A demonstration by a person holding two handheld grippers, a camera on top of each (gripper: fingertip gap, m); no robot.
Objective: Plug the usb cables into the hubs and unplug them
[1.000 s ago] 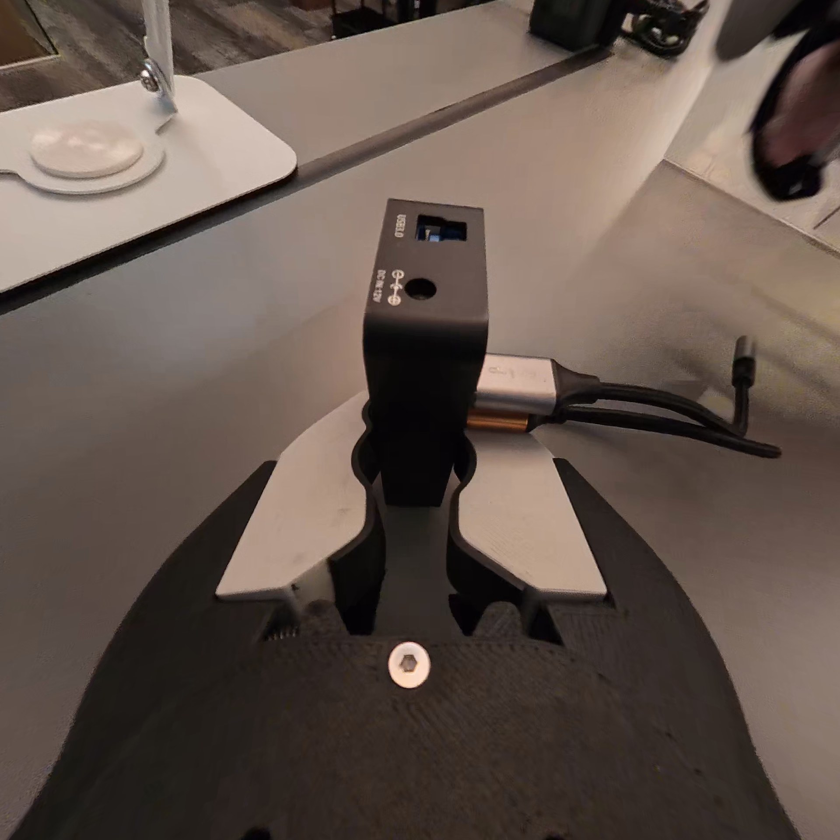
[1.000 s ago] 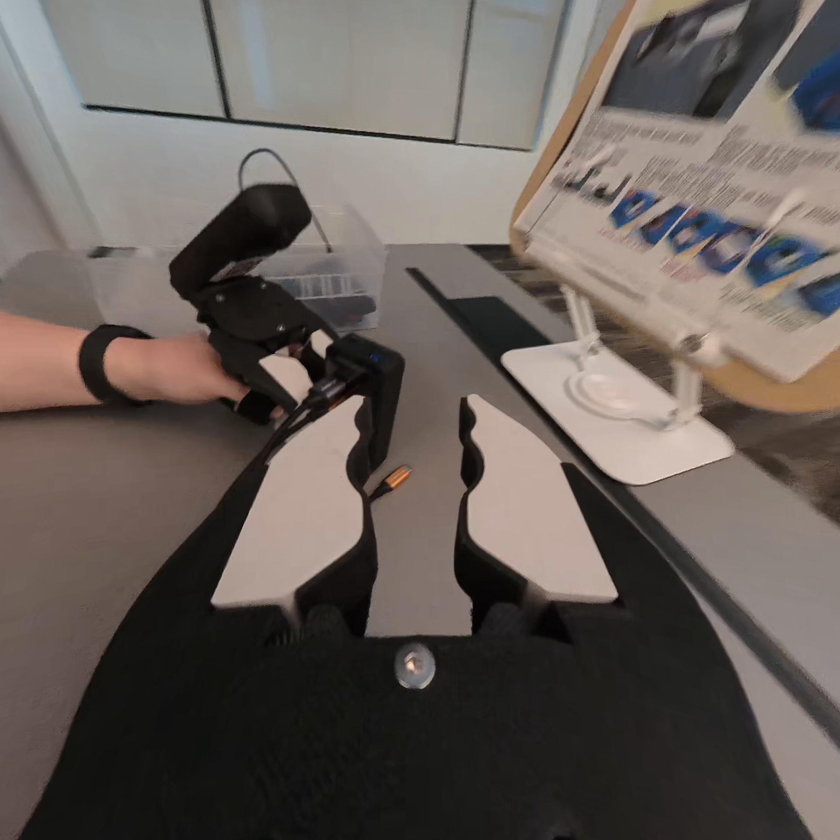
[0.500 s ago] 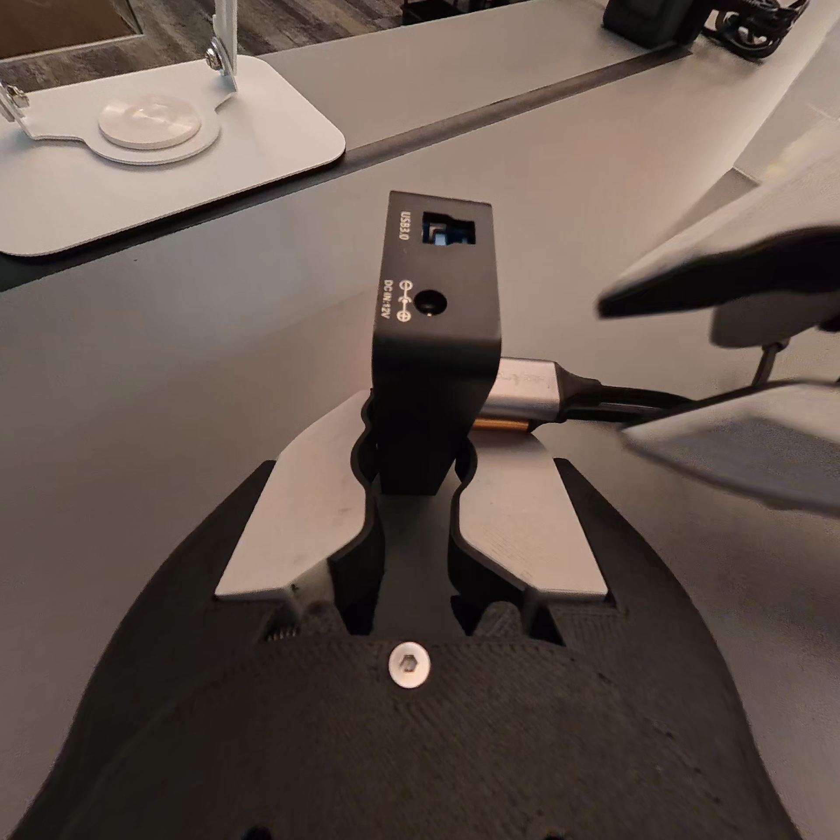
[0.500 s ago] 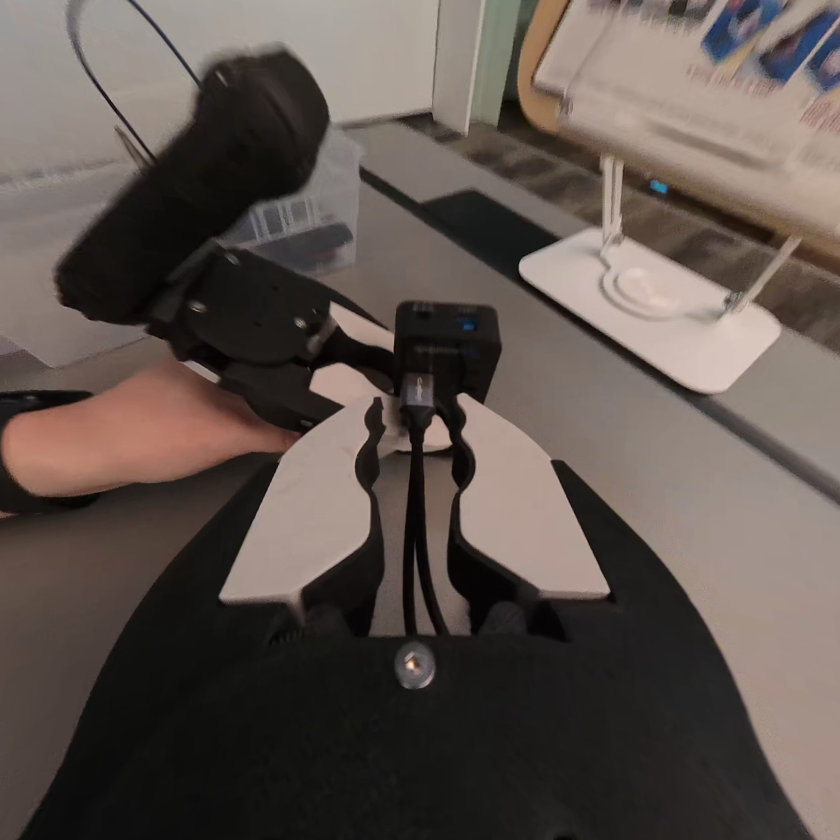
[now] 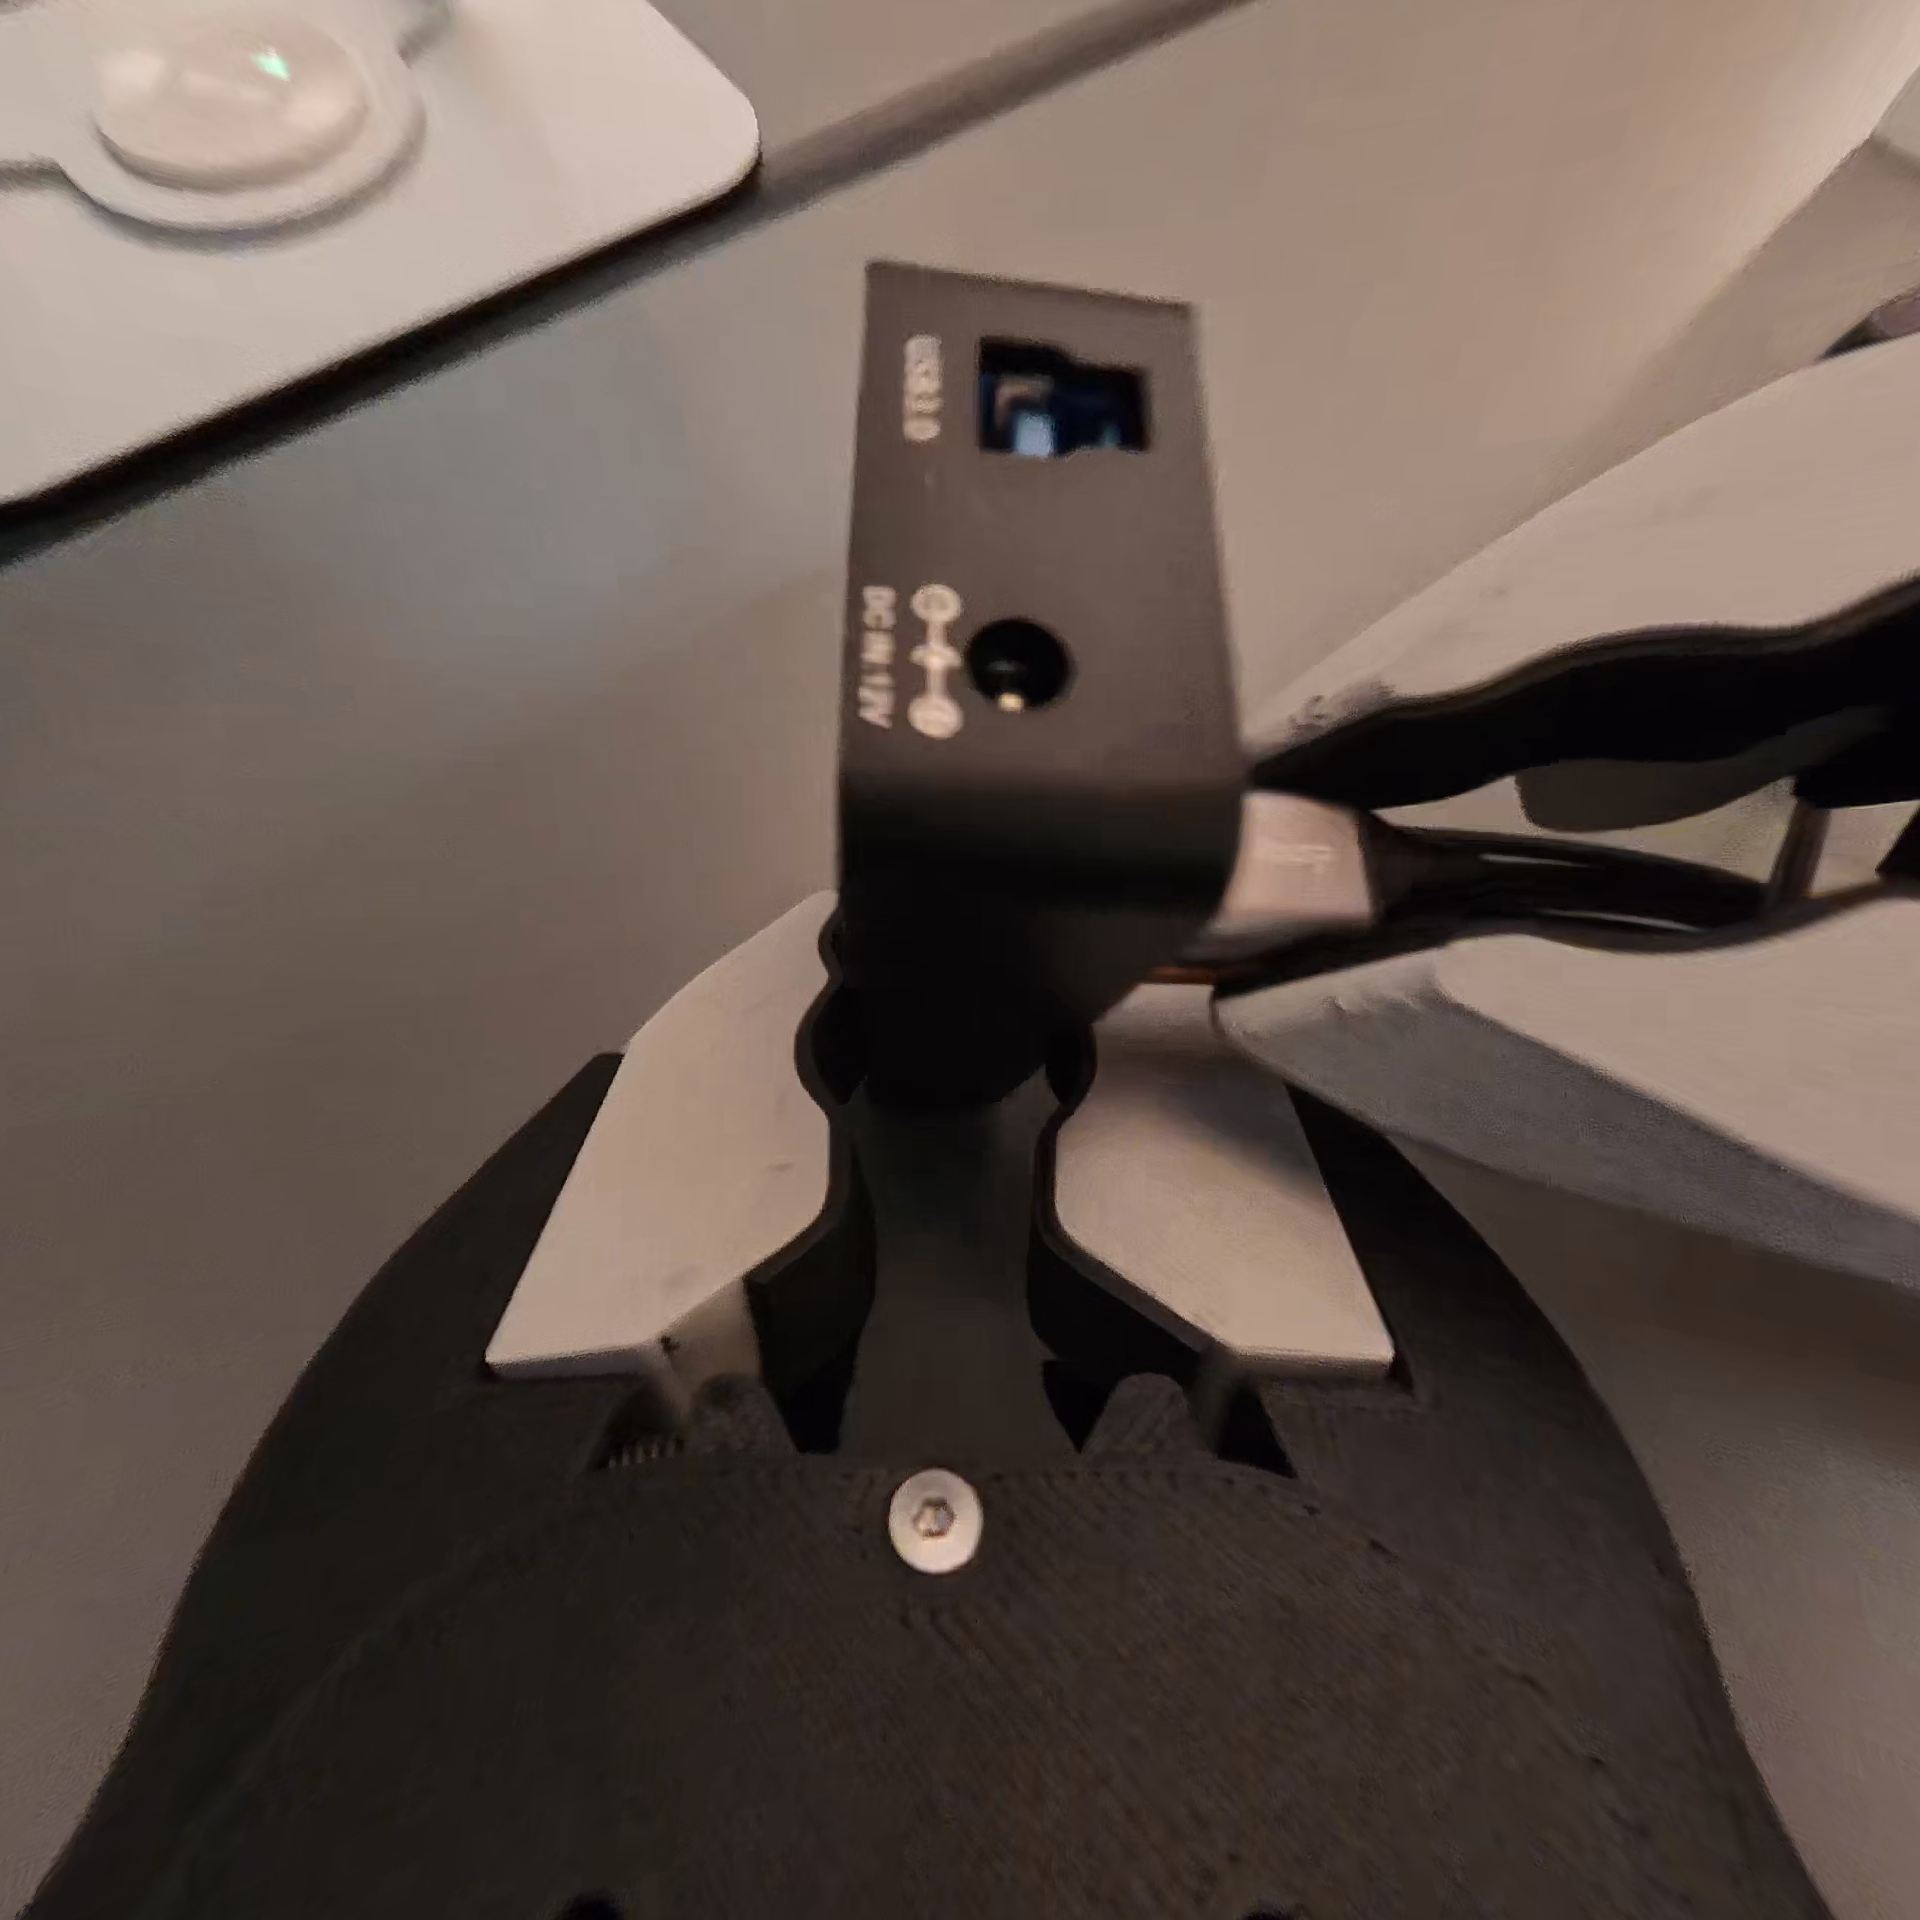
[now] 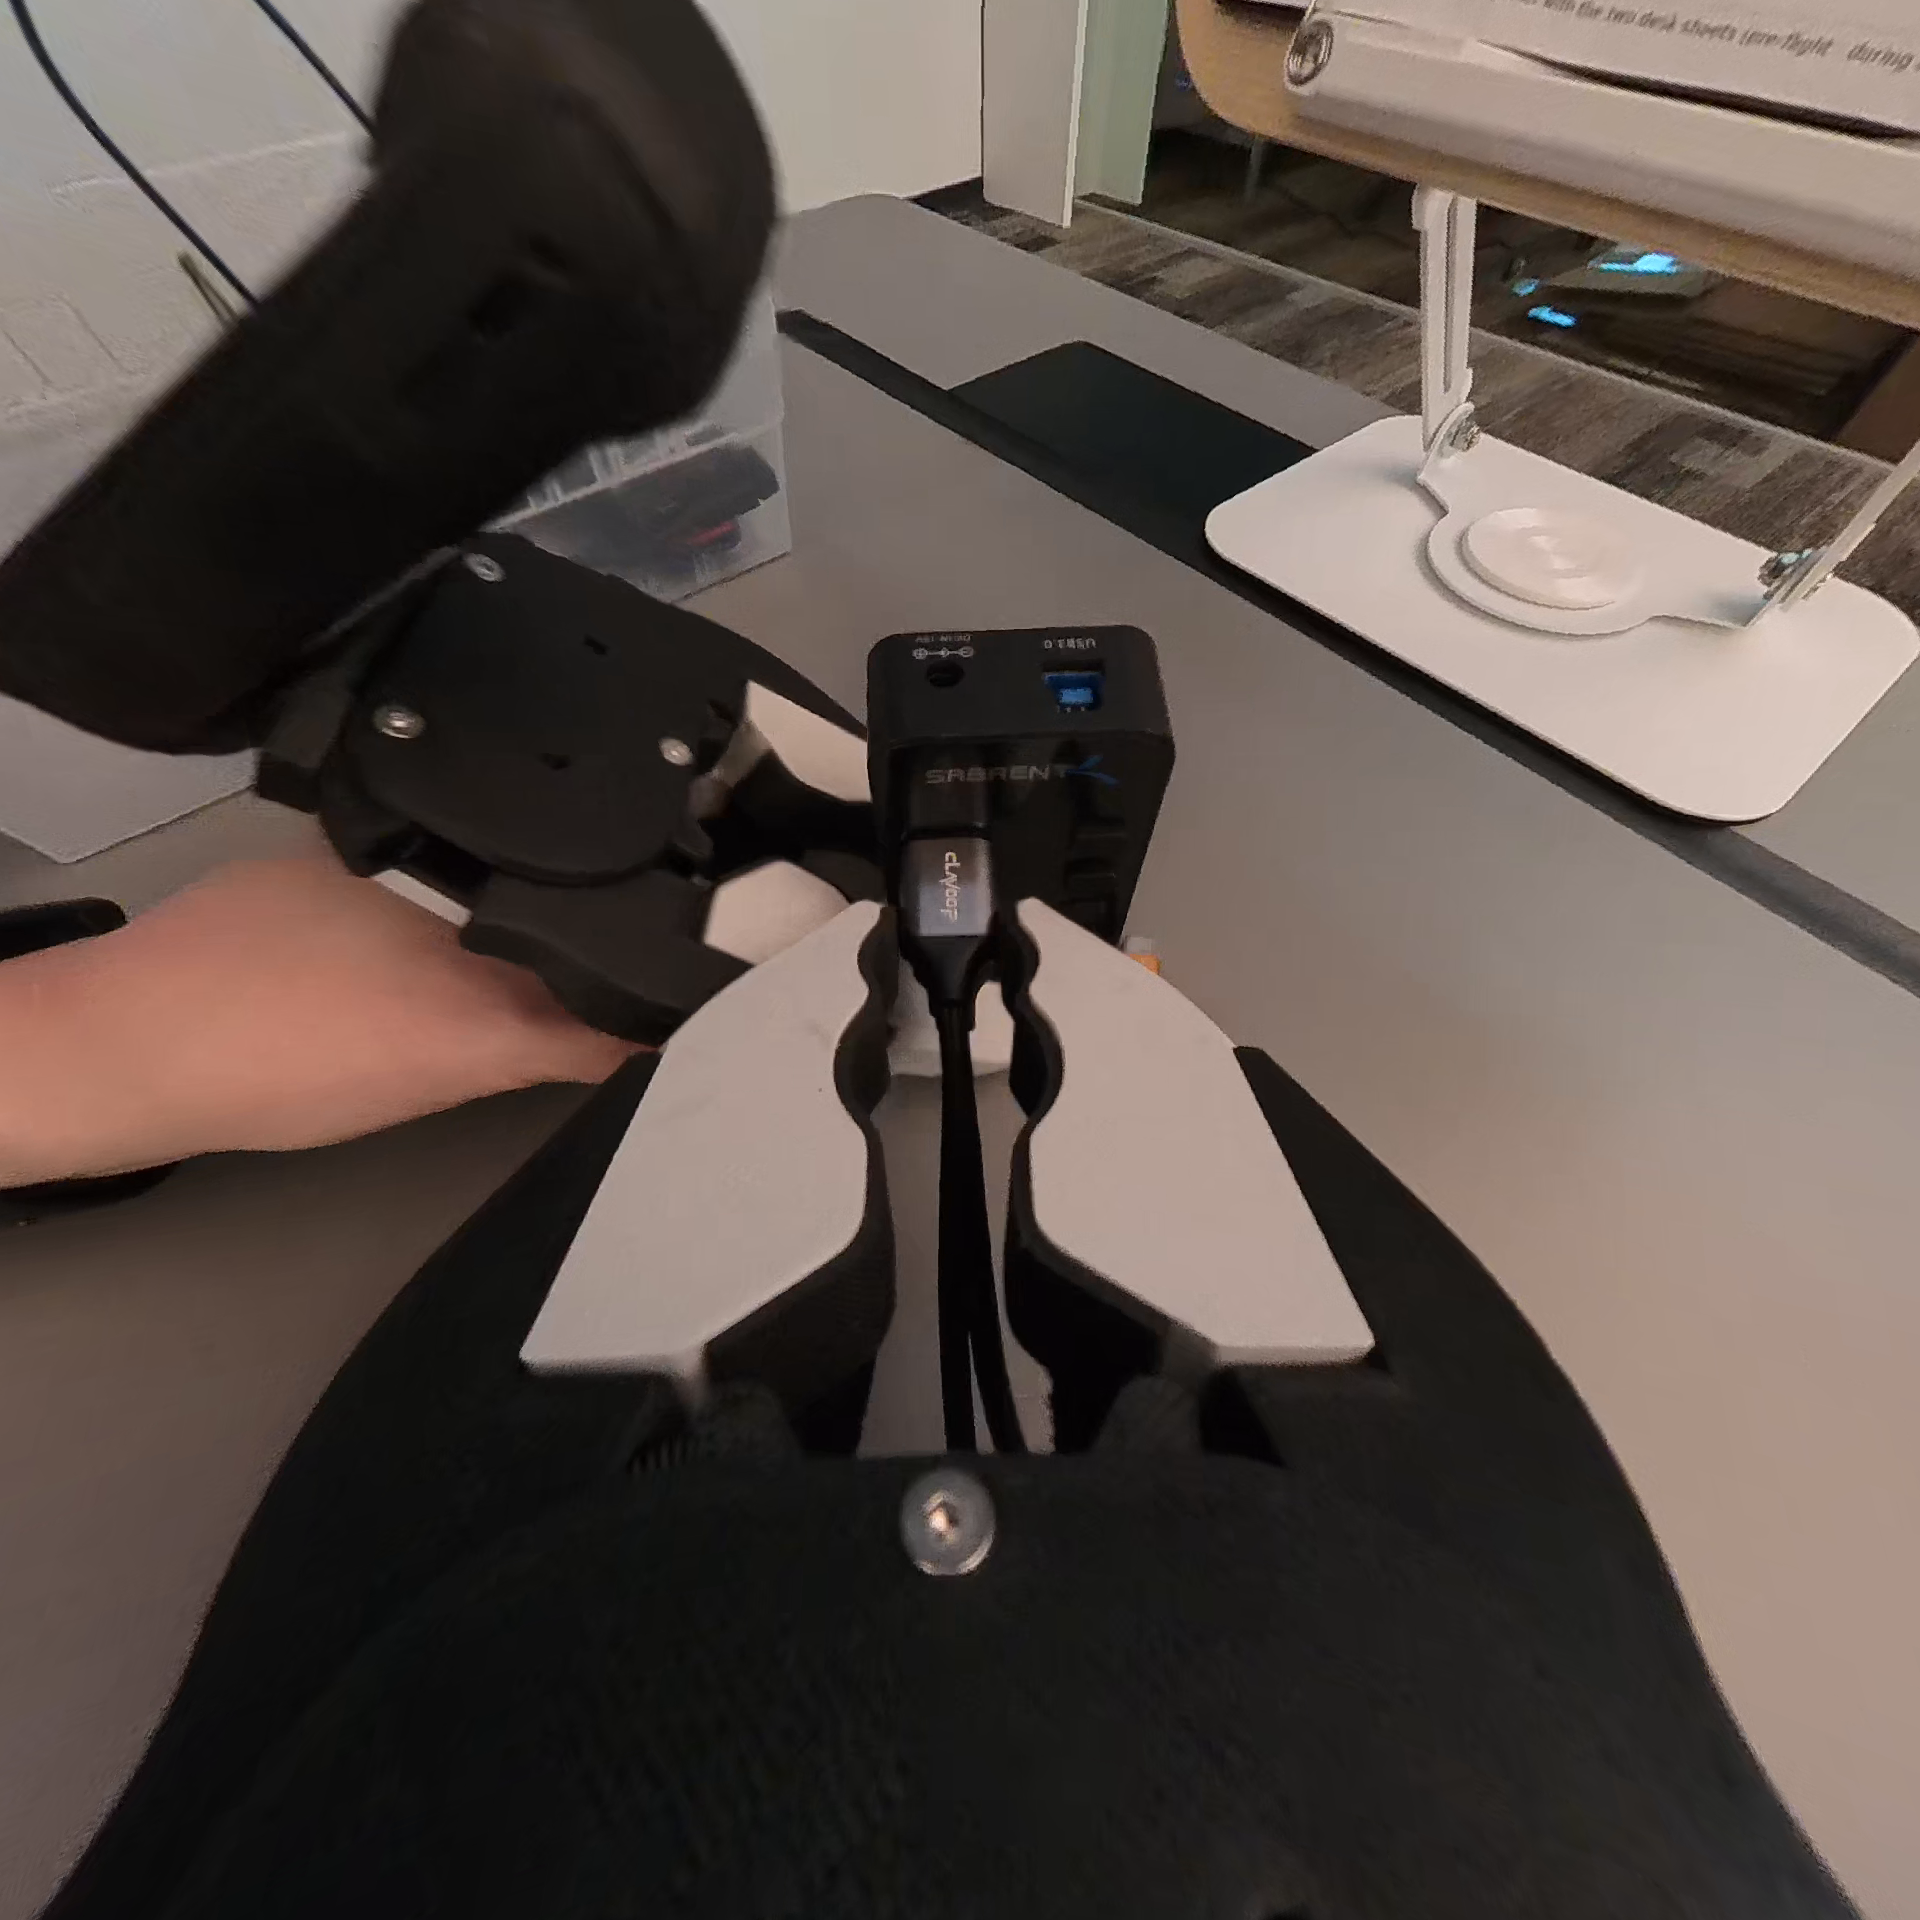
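My left gripper [image 5: 951,997] is shut on the lower end of a black USB hub [image 5: 1029,675] and holds it upright over the grey table. A silver-grey USB plug [image 6: 943,883] with black cables sits in the hub's [image 6: 1023,717] side port. My right gripper [image 6: 948,935] comes in from the hub's side, its two pads closed against the plug's sides; it also shows in the left wrist view [image 5: 1247,883]. A small orange connector [image 6: 1143,945] lies just below the plug beside the hub. The left gripper's black body [image 6: 520,727] and the hand holding it show on the left.
A white stand base [image 5: 364,260] sits beyond the hub; in the right wrist view the base [image 6: 1558,623] carries a tilted printed board [image 6: 1558,83]. A clear plastic box [image 6: 675,499] stands at the back. A dark seam [image 6: 1351,665] runs across the table. Across from one pair of fingers to the other is roughly 7 cm. Between my left fingertips and the dark seam [image 6: 1351,665] there is roughly 15 cm. The left camera catches it too, in the left wrist view [image 5: 387,400].
My right gripper swung in from far off, lined up on the plug, moved closer and narrowed around it. My left gripper kept hold of the hub and shifted nearer the white base.
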